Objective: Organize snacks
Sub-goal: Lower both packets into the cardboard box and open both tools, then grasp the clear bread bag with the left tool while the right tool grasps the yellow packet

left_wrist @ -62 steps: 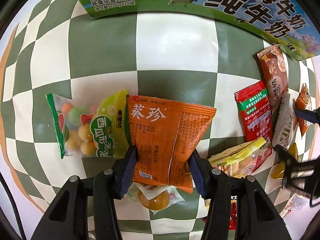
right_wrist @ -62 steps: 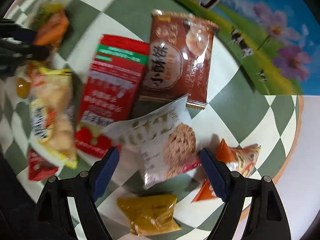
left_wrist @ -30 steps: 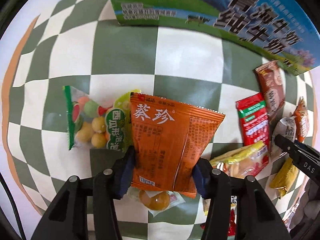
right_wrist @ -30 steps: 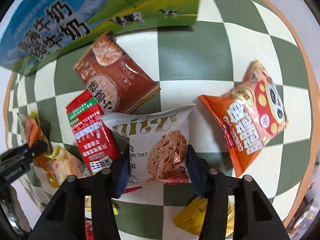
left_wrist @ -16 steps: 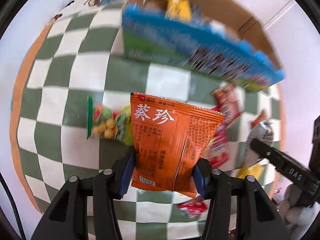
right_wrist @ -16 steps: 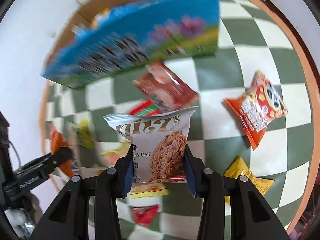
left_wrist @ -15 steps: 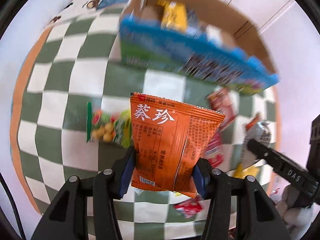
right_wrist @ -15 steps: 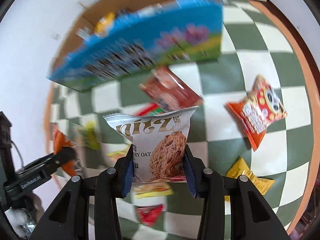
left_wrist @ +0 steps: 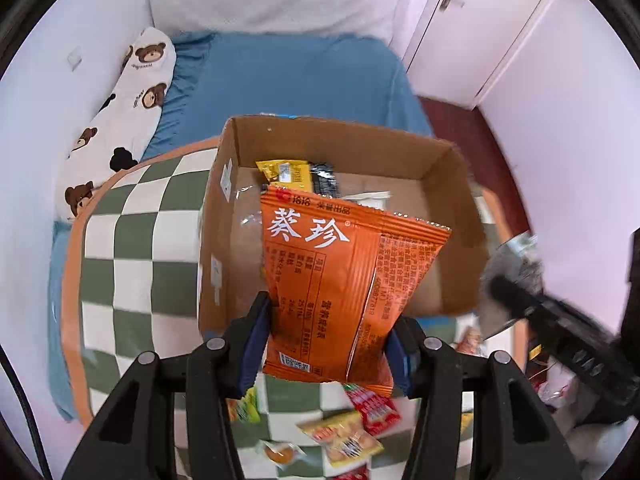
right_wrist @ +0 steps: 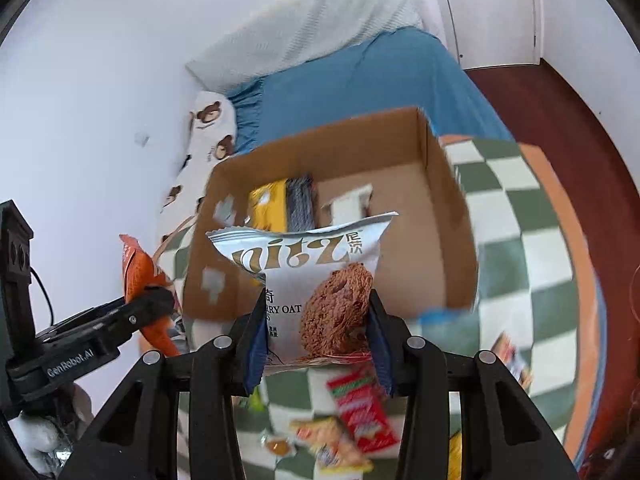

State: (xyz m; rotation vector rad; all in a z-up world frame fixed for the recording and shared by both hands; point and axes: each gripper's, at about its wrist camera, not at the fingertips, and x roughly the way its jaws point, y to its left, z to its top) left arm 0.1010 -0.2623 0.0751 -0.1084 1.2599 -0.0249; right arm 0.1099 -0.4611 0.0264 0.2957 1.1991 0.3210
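Observation:
My left gripper (left_wrist: 326,344) is shut on an orange snack packet (left_wrist: 340,280) and holds it upright over the near wall of an open cardboard box (left_wrist: 452,160). My right gripper (right_wrist: 316,340) is shut on a silver oat-cookie packet (right_wrist: 316,276), raised in front of the same cardboard box (right_wrist: 444,216). Inside the box lie a yellow packet (left_wrist: 284,174) and a dark packet (right_wrist: 300,204). The left gripper with its orange packet (right_wrist: 140,276) shows at the left of the right wrist view. The right gripper shows blurred at the right edge of the left wrist view.
The box stands on a green-and-white checked table (left_wrist: 136,248) with an orange rim. Several loose snack packets (right_wrist: 360,408) lie on the table below the grippers. Behind the table are a blue bed (left_wrist: 296,76), a bear-print pillow (left_wrist: 120,120) and white cupboard doors (left_wrist: 480,28).
Both grippers have risen from the table with their packets and now look down into the open box. The loose snacks have dropped to the bottom of both views.

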